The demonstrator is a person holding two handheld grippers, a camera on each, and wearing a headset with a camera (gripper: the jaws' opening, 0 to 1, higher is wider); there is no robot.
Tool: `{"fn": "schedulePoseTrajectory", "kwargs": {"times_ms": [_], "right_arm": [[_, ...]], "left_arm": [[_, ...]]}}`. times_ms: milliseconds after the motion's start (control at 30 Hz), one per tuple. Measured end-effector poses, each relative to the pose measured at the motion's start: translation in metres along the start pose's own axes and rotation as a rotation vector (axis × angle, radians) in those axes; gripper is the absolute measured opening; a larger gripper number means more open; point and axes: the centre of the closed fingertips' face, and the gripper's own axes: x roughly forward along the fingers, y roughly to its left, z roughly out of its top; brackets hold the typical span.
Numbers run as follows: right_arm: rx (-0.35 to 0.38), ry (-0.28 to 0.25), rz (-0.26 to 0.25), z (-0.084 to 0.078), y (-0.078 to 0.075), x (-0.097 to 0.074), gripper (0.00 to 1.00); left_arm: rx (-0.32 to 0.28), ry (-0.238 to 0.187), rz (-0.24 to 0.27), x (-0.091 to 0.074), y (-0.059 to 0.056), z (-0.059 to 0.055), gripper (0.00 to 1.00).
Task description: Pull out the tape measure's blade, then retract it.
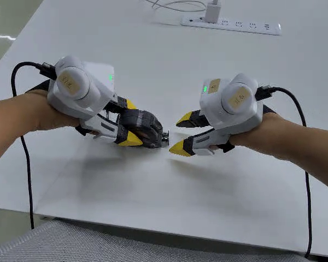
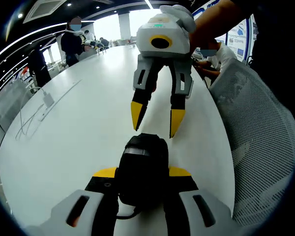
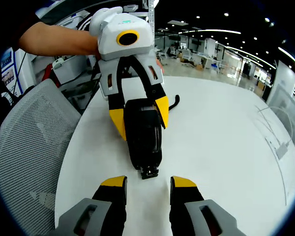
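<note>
L claw (image 1: 130, 121) is clamped on tape (image 1: 146, 128), holding the black body low over table (image 1: 153, 54); can't tell if it touches the top. R claw (image 1: 180, 134) has jaws apart and empty. Its tips point at the hook (image 3: 149, 172), which sits just ahead of the gap between them, untouched. Blade looks fully wound in.

Step in hand, I'd say: approach for the pull, nothing drawn yet. Next move prob. needs R jaws to ease fwd, straddle the hook and pinch it, then draw straight away from L w/ the body held steady. Hook is small, so an off-centre pinch could slip.
</note>
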Motion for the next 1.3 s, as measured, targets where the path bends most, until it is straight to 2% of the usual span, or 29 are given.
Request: {"fn": "schedulePoseTrajectory", "kwargs": {"times_ms": [200, 567, 800, 1067, 1300], "right_arm": [[-0.019, 0.016, 0.021, -0.001, -0.002, 0.004, 0.29], [-0.109, 0.036, 0.075, 0.004, 0.0, 0.013, 0.18], [-0.141, 0.066, 0.087, 0.001, 0.001, 0.019, 0.15], [-0.17, 0.077, 0.092, 0.0, -0.001, 0.023, 0.12], [-0.193, 0.043, 0.105, -0.001, -0.002, 0.022, 0.1]], "left_arm": [[-0.001, -0.004, -0.003, 0.0, 0.0, 0.0, 0.3], [0.002, -0.004, -0.003, 0.0, -0.001, 0.001, 0.3], [0.003, -0.004, -0.004, 0.0, 0.0, 0.001, 0.3], [0.003, -0.006, -0.002, 0.0, 0.0, 0.001, 0.3], [0.001, -0.011, -0.004, 0.0, 0.0, 0.001, 0.3]]}}
